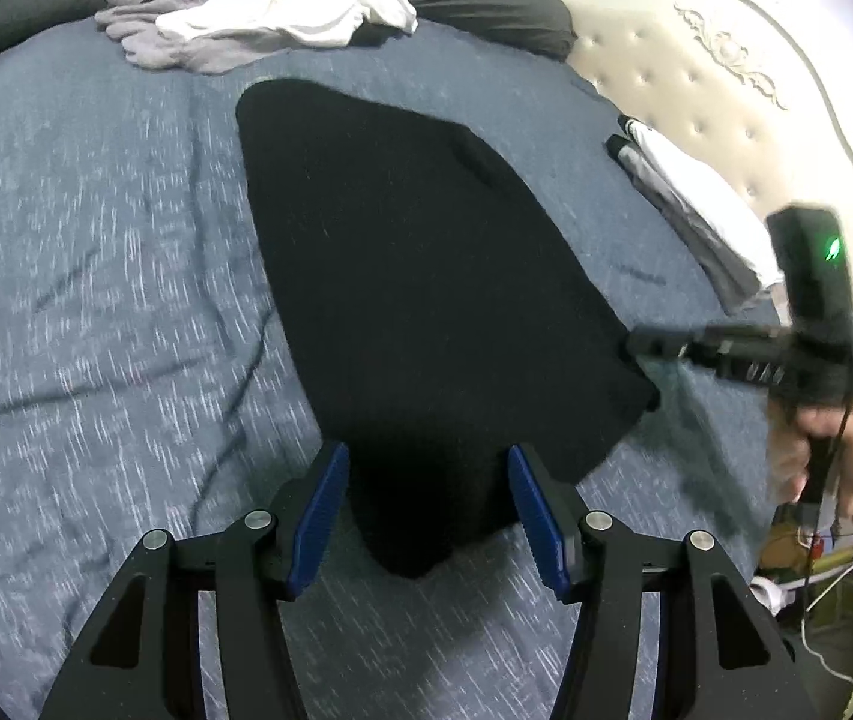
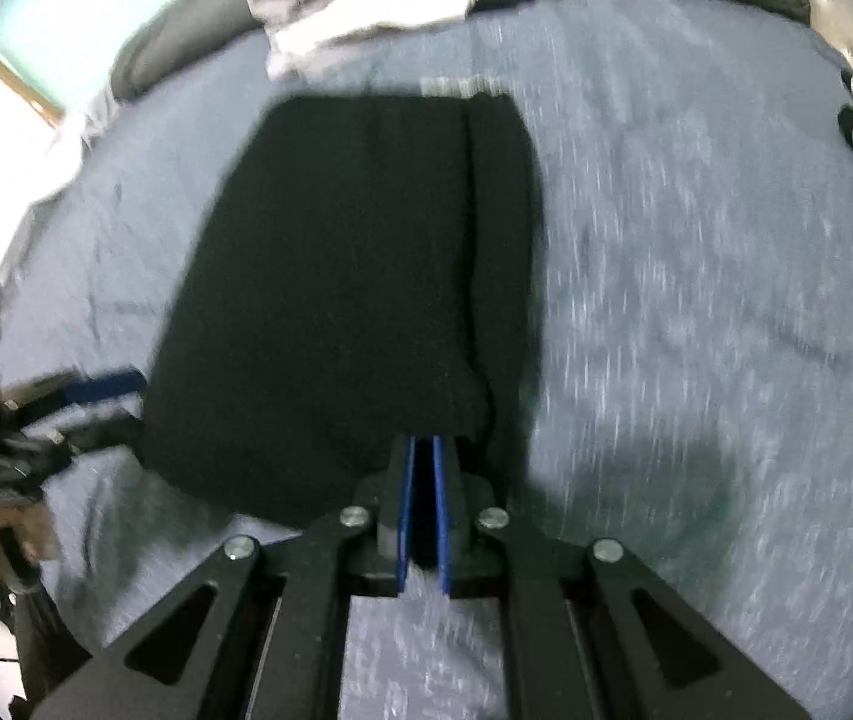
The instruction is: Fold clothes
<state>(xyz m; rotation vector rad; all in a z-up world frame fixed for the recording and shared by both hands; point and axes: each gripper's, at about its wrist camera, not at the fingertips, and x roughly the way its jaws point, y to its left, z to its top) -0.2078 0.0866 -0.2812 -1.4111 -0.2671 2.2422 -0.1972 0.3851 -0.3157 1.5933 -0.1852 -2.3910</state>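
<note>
— Right claw [image 2: 423, 468] is pinched tight on the near edge of the black garment [image 2: 354, 276] spread on the bed [image 2: 696, 300]; left claw [image 1: 423, 492] gapes, gripping nothing.

— Then a one-sided pull could drag and bunch it.

The blue-grey bedspread [image 1: 96, 276] lies bare and open on both sides of the black garment [image 1: 414, 276]. At the far edge 1 heap of grey and white clothes [image 1: 258, 12] blocks the way; a folded stack [image 1: 690, 210] and the cream headboard [image 1: 714, 96] close the right side.
</note>
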